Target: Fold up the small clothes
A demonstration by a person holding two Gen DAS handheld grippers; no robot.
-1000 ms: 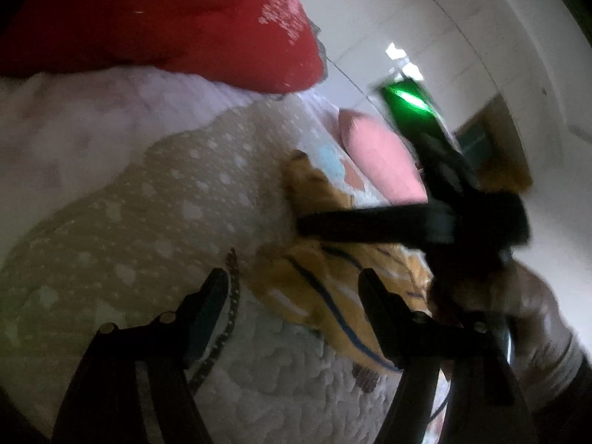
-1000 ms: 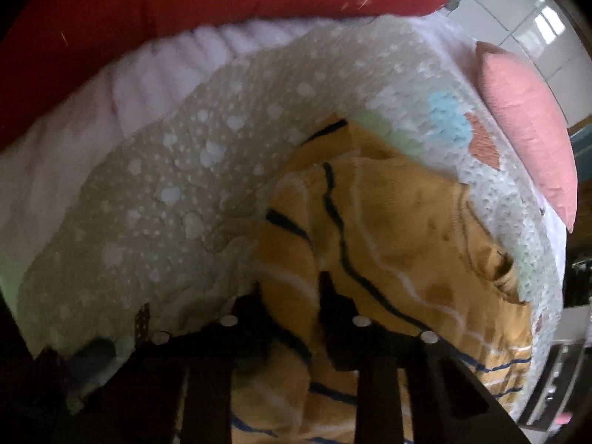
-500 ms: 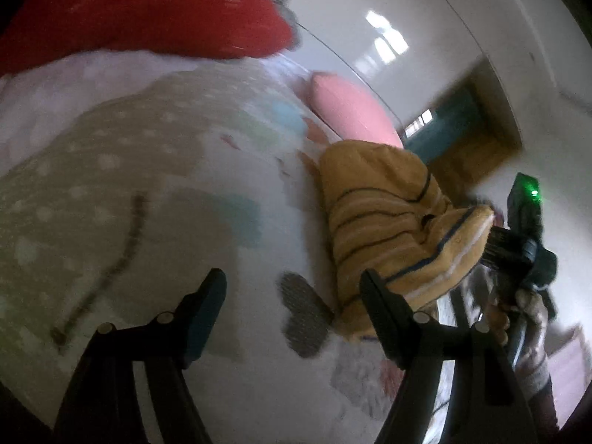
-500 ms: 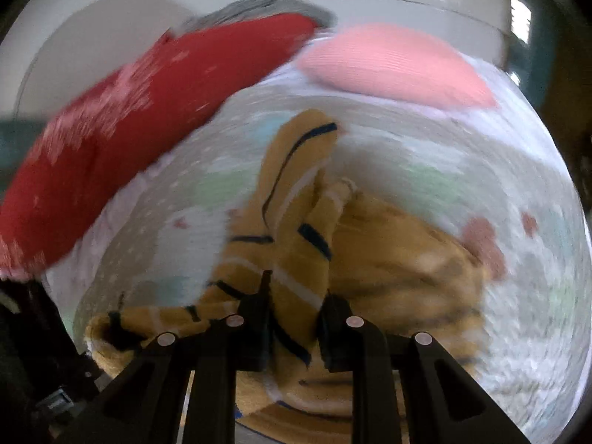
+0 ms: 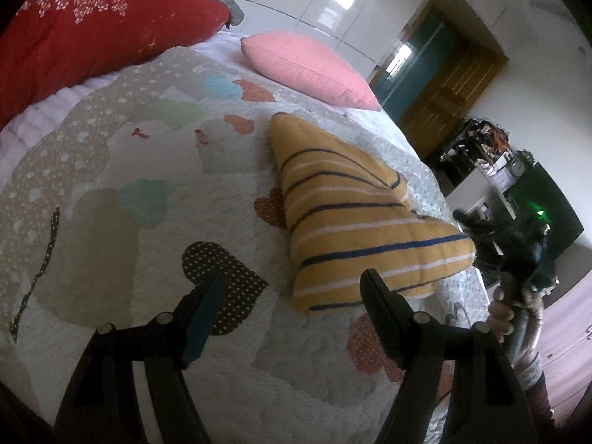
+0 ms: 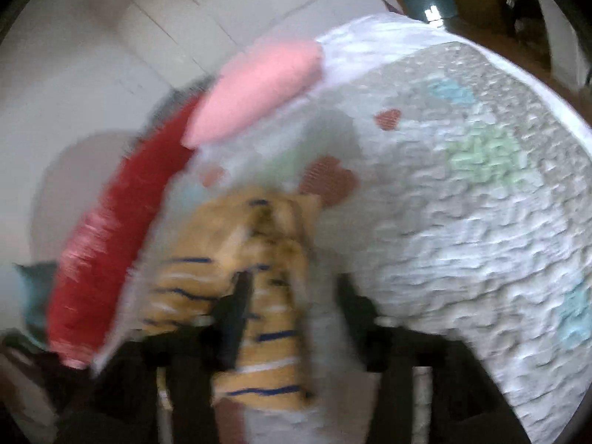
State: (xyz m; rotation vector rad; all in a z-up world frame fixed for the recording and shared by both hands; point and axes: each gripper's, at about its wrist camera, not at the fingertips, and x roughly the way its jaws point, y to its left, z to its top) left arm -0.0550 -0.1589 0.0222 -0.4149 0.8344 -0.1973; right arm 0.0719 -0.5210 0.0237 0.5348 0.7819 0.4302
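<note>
Garment: a mustard-yellow knitted small garment with navy and white stripes (image 5: 355, 222) is laid, folded into a thick bundle, on the quilted pastel bedspread with heart patches (image 5: 148, 170), near the bed's right edge.
Left gripper (image 5: 292, 314): its jaws are spread wide and nothing is held; it is kept just beside the bundle, probably to press or to square it.
Right gripper (image 6: 292, 303): blurred by motion; the jaws appear parted with the striped cloth between them, but a grip cannot be confirmed.
Surroundings: a pink ribbed pillow (image 5: 307, 70) and a red floral duvet (image 5: 92, 33) are left well apart, so space for folding is given.
</note>
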